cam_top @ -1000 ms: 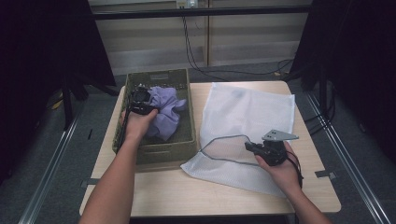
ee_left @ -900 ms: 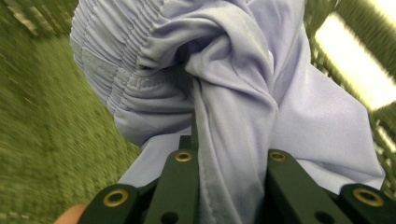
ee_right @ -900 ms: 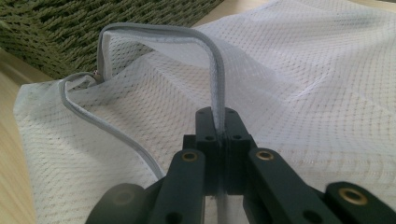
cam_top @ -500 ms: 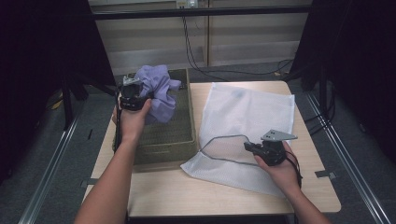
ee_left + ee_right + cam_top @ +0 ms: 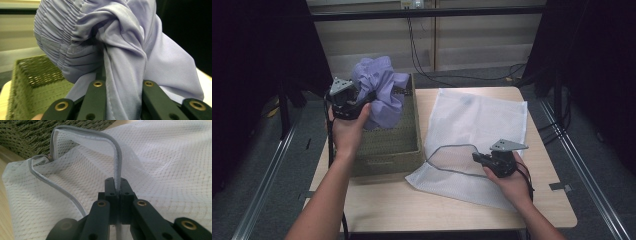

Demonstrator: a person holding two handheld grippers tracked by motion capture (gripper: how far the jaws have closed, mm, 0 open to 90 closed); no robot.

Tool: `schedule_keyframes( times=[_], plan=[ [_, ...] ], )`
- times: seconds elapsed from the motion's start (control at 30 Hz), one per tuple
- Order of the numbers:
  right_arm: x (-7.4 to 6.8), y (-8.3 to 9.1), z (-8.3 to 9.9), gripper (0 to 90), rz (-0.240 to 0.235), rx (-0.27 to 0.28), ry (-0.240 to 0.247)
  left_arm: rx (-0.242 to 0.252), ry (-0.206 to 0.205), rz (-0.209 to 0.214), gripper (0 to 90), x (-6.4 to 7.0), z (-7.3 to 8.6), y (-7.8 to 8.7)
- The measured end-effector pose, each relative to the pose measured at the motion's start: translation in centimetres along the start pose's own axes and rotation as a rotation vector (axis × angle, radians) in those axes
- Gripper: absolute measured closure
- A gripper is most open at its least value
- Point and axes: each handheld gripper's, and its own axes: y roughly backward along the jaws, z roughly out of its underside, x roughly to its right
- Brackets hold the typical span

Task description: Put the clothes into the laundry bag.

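1. Lilac garment (image 5: 379,92), bunched, hangs above the green woven basket (image 5: 387,145) at upper left of the high view, pinched in the closed jaws of the left gripper (image 5: 357,100).
2. Right gripper (image 5: 476,158), lower right, jaws clamped on the grey rim of the white mesh bag (image 5: 477,125), holding its mouth open.
3. Step, as judged: carrying garment to bag. Next: swing right, lower into the mouth.

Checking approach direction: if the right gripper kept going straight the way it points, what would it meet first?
Beyond the mesh bag rim it grips, the right gripper points toward the green basket wall; depth is hard to judge.
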Motion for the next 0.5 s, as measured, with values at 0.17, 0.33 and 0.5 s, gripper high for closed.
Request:
schedule_keyframes(
  times=[0.17, 0.33, 0.5],
  plan=[
    [-0.1, -0.3, 0.0, 88.6, 0.002, -0.002, 0.002, 0.032, -0.004, 0.073, 82.2, 2.0, -0.4, 1.6],
    [0.0, -0.3, 0.0, 88.6, 0.001, 0.000, 0.006, 0.045, -0.030, 0.162, 82.2, 4.7, -0.4, 3.0],
    [0.1, -0.3, 0.0, 88.7, 0.002, -0.001, 0.003, 0.052, -0.017, 0.265, 82.2, 7.3, 0.2, 3.7]
  ],
)
